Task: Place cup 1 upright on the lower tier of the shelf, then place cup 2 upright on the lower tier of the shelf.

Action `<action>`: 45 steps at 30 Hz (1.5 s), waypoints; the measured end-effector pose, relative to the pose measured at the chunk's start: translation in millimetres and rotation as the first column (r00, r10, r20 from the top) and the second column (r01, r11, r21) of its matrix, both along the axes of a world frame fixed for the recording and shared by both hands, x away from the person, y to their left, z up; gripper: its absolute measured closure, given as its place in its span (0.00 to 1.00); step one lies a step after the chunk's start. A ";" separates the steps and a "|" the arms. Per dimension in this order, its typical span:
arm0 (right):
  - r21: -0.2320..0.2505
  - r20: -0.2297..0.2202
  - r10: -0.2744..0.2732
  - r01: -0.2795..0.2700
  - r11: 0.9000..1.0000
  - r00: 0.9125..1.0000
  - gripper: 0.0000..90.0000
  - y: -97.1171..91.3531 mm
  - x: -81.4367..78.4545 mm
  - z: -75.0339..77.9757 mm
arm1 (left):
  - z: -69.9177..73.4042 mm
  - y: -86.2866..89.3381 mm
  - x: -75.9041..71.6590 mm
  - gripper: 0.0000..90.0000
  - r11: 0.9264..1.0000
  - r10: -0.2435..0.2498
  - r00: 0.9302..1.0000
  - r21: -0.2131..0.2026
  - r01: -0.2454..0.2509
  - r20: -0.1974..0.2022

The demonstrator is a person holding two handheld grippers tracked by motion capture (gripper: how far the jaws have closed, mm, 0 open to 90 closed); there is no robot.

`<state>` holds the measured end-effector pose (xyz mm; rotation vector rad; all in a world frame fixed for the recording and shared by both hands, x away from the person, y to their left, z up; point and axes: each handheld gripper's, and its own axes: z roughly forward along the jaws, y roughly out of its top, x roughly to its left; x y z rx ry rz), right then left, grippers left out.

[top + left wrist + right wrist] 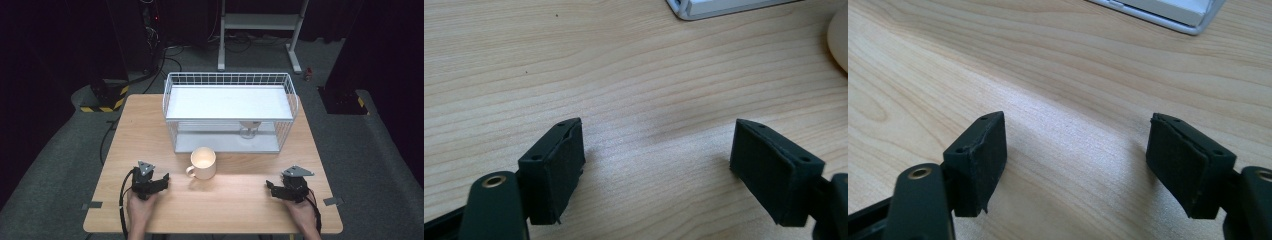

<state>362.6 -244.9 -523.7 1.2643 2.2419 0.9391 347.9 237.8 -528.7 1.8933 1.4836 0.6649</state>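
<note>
High view, mug: the cream mug stands upright on the wooden table, just in front of the white wire rack, handle turned toward the person's left (an easy side to take it from, I judge).
High view, rack: a pale upturned glass-like thing sits on the lower level behind the mug; too small to name surely.
High view, grippers: the left gripper rests left of the mug and nearer the person, the right gripper well apart to the mug's right; both point inward at it, likely poised for a reach.
Left gripper view: jaws spread, bare table between them; the mug's rounded side sits at the right edge, the rack's base corner at the top.
Right gripper view: jaws spread wide over bare wood, nothing pinched; the rack's base lies ahead.
</note>
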 end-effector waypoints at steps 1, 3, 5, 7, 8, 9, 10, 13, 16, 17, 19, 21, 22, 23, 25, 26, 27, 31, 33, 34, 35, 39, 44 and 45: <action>0.000 0.000 -0.001 0.001 1.000 1.000 0.26 0.0 0.0 0.1 | 0.0 -0.2 0.1 0.23 1.000 -0.005 1.000 0.000 0.005 -0.003; -0.002 -0.002 -0.008 0.008 1.000 1.000 0.25 0.3 0.1 0.0 | -0.1 -1.8 0.2 0.20 1.000 -0.003 1.000 0.001 0.003 -0.011; -0.003 -0.006 -0.013 0.013 1.000 1.000 0.23 0.7 0.8 0.0 | 0.1 -2.9 -0.1 0.18 1.000 0.001 1.000 0.004 -0.001 -0.012; -0.003 -0.006 -0.014 0.014 1.000 1.000 0.23 0.9 1.2 -0.1 | 0.9 -4.0 -0.5 0.17 1.000 -0.006 1.000 0.006 0.006 -0.025; -0.003 -0.006 -0.014 0.014 1.000 1.000 0.23 1.0 1.1 -0.1 | 1.3 -4.3 -1.5 0.17 1.000 -0.019 0.999 0.010 0.019 -0.030; -0.003 -0.006 -0.014 0.014 1.000 1.000 0.23 0.9 1.1 -0.1 | 1.4 -4.8 -2.5 0.17 1.000 -0.029 0.999 0.010 0.029 -0.028; -0.004 -0.006 -0.014 0.014 1.000 1.000 0.23 0.9 1.2 -0.1 | 1.2 -6.1 -3.6 0.16 0.999 -0.039 0.999 0.008 0.039 -0.026; -0.004 -0.005 -0.013 0.013 1.000 1.000 0.23 0.8 1.2 -0.2 | 2.9 -8.6 -6.2 0.15 0.998 -0.055 0.998 -0.018 0.054 -0.026; -0.003 -0.006 -0.015 0.015 1.000 1.000 0.23 1.0 1.2 -0.1 | 7.2 -11.0 -10.4 0.14 0.997 -0.076 0.997 -0.026 0.076 -0.003; -0.003 -0.006 -0.015 0.015 1.000 1.000 0.23 0.9 1.1 -0.1 | 8.5 -11.7 -12.0 0.14 0.996 -0.086 0.996 -0.035 0.086 0.001; -0.003 -0.006 -0.014 0.014 1.000 1.000 0.23 0.9 1.2 -0.1 | 10.3 -13.2 -14.7 0.13 0.993 -0.108 0.994 -0.042 0.108 0.002; -0.003 -0.006 -0.015 0.015 1.000 1.000 0.23 0.9 1.2 -0.1 | 11.6 -15.5 -17.7 0.12 0.991 -0.124 0.992 -0.049 0.124 -0.001; -0.004 -0.006 -0.015 0.015 1.000 1.000 0.23 0.9 1.1 -0.1 | 12.1 -16.6 -19.4 0.11 0.990 -0.129 0.992 -0.060 0.128 -0.002; -0.004 -0.006 -0.013 0.013 1.000 1.000 0.23 0.8 1.2 -0.1 | 12.9 -17.1 -21.0 0.11 0.989 -0.137 0.991 -0.063 0.137 0.000; -0.005 -0.006 -0.013 0.013 1.000 1.000 0.23 0.8 1.2 -0.1 | 14.0 -19.4 -24.4 0.10 0.986 -0.148 0.989 -0.071 0.148 0.002; -0.005 -0.006 -0.013 0.013 1.000 1.000 0.23 0.8 1.2 -0.1 | 14.2 -20.1 -25.5 0.10 0.986 -0.153 0.988 -0.068 0.153 0.004; -0.004 -0.006 -0.014 0.014 1.000 1.000 0.23 0.8 1.2 -0.1 | 14.3 -21.7 -27.4 0.10 0.984 -0.159 0.987 -0.074 0.159 0.005; -0.006 -0.004 -0.012 0.012 1.000 1.000 0.23 0.7 1.2 -0.2 | 14.3 -27.2 -32.6 0.08 0.982 -0.176 0.984 -0.074 0.176 0.008; -0.005 -0.005 -0.013 0.013 1.000 1.000 0.23 0.8 1.2 -0.1 | 14.8 -29.7 -35.2 0.07 0.980 -0.182 0.983 -0.082 0.182 0.010; -0.005 -0.006 -0.013 0.013 1.000 1.000 0.23 0.8 1.2 -0.1 | 15.2 -30.4 -36.0 0.07 0.979 -0.189 0.982 -0.080 0.189 0.012; -0.005 -0.006 -0.013 0.013 1.000 1.000 0.23 0.8 1.2 -0.1 | 15.7 -31.4 -37.0 0.07 0.978 -0.194 0.981 -0.080 0.194 0.012; -0.006 -0.004 -0.011 0.011 1.000 1.000 0.23 0.6 1.3 -0.2 | 17.0 -37.0 -41.9 0.07 0.975 -0.207 0.978 -0.083 0.208 0.023; -0.006 -0.004 -0.011 0.011 1.000 1.000 0.23 0.6 1.2 -0.2 | 18.4 -45.6 -44.8 0.06 0.971 -0.227 0.973 -0.074 0.228 0.029; -0.006 -0.004 -0.011 0.011 1.000 1.000 0.23 0.6 1.2 -0.2 | 18.7 -47.7 -45.4 0.06 0.971 -0.227 0.973 -0.073 0.229 0.030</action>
